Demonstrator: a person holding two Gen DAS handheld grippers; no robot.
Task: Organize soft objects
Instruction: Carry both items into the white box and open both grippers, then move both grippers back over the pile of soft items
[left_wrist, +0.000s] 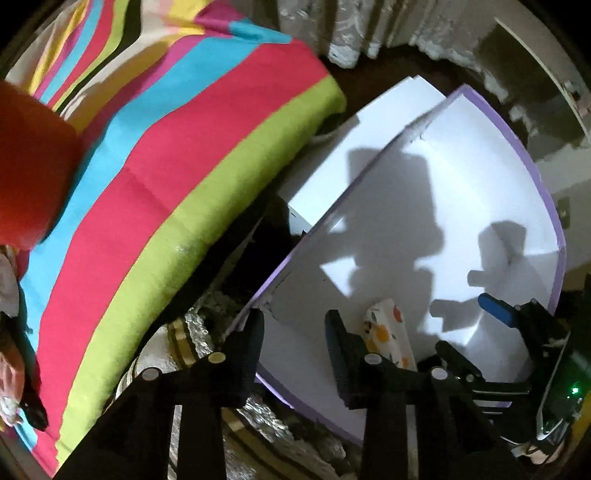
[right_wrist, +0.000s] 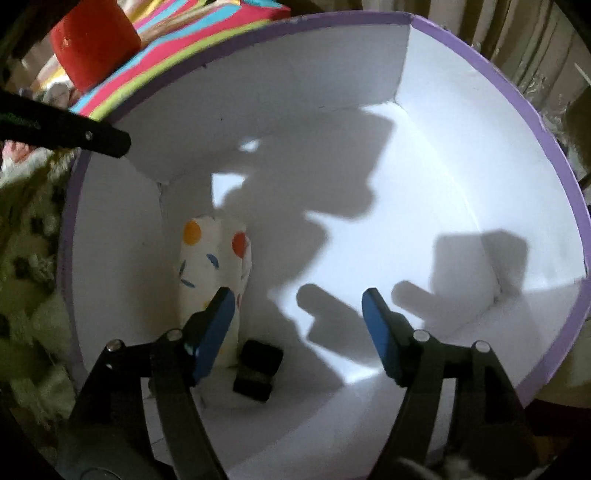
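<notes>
Black block (right_wrist: 257, 371) only right-wrist view

Two handheld black claws with round silver pivot screws

The left black-padded claw (left_wrist: 295, 343) is all black; the right blue-padded claw (right_wrist: 299, 321) carries flat blue finger pads (right_wrist: 218, 325) on black linkage arms.

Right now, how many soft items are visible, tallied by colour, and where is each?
White with coloured spots: 1, the spotted pillow standing inside the box, against its wall.
Red: 1, the red cushion on the striped bedspread, outside the box.
Total: 2 soft items. Both grippers, left and right, are open and hold nothing.
</notes>
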